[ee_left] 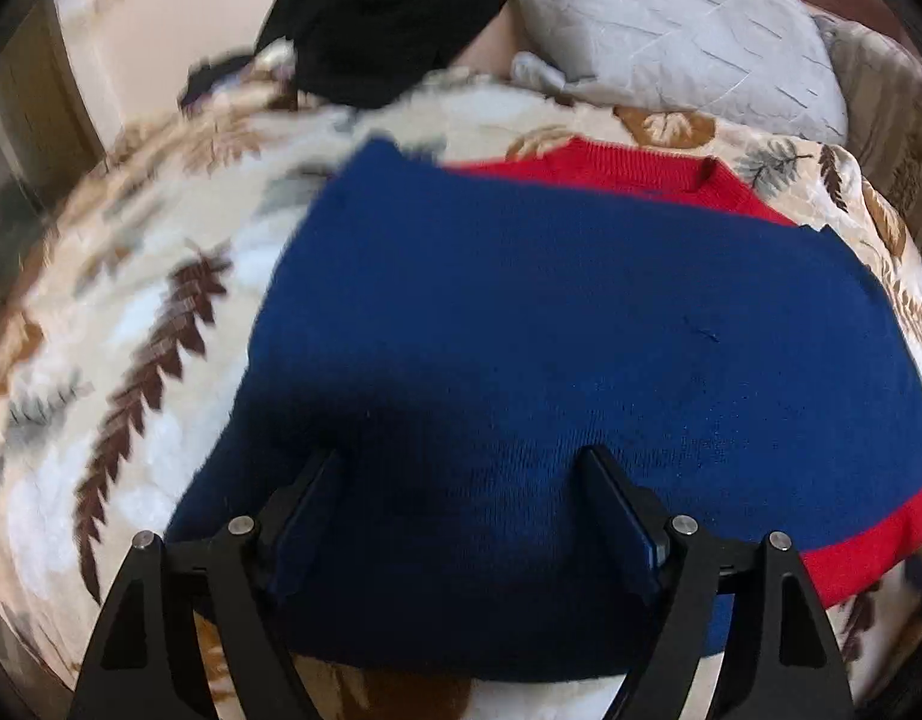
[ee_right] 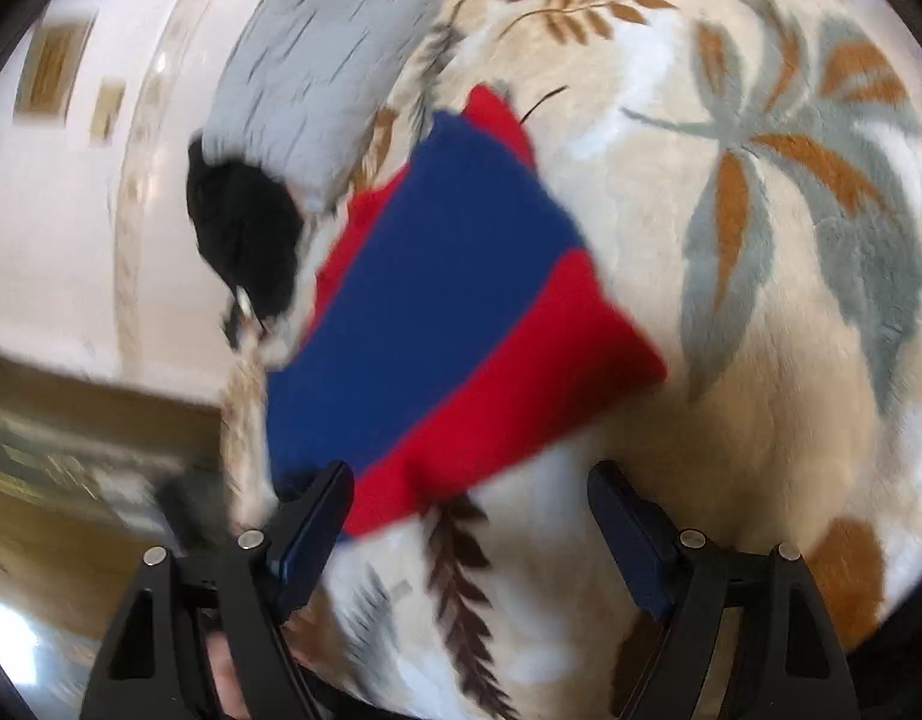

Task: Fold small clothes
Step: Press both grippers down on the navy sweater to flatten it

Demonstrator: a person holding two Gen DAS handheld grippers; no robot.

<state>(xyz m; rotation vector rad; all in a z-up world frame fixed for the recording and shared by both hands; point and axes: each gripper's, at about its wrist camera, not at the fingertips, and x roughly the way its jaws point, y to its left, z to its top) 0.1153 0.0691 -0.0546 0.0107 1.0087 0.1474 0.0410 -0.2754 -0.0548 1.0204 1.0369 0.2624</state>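
I held left gripper (ee_left: 461, 468) low over blue-and-red sweater (ee_left: 550, 330), jaws spread, empty. Right gripper (ee_right: 469, 495) hovered beside sweater's corner, also agape, above leaf-print blanket (ee_right: 760, 360).

Setting: a home bedroom, work surface is a bed covered by a plush cream blanket (ee_left: 131, 312) printed with brown, tan and grey leaf motifs. A grey pillow (ee_left: 676, 30) with a crinkled cover lies at the far side of the bed, a heap of black clothing (ee_left: 389, 18) beside it, and a blue-and-red knitted sweater (ee_left: 550, 330) is spread on the blanket. Right wrist view shows a white wall (ee_right: 53, 228) with a patterned border strip and what appears to be wooden flooring (ee_right: 71, 516) below the bed edge, though blurred
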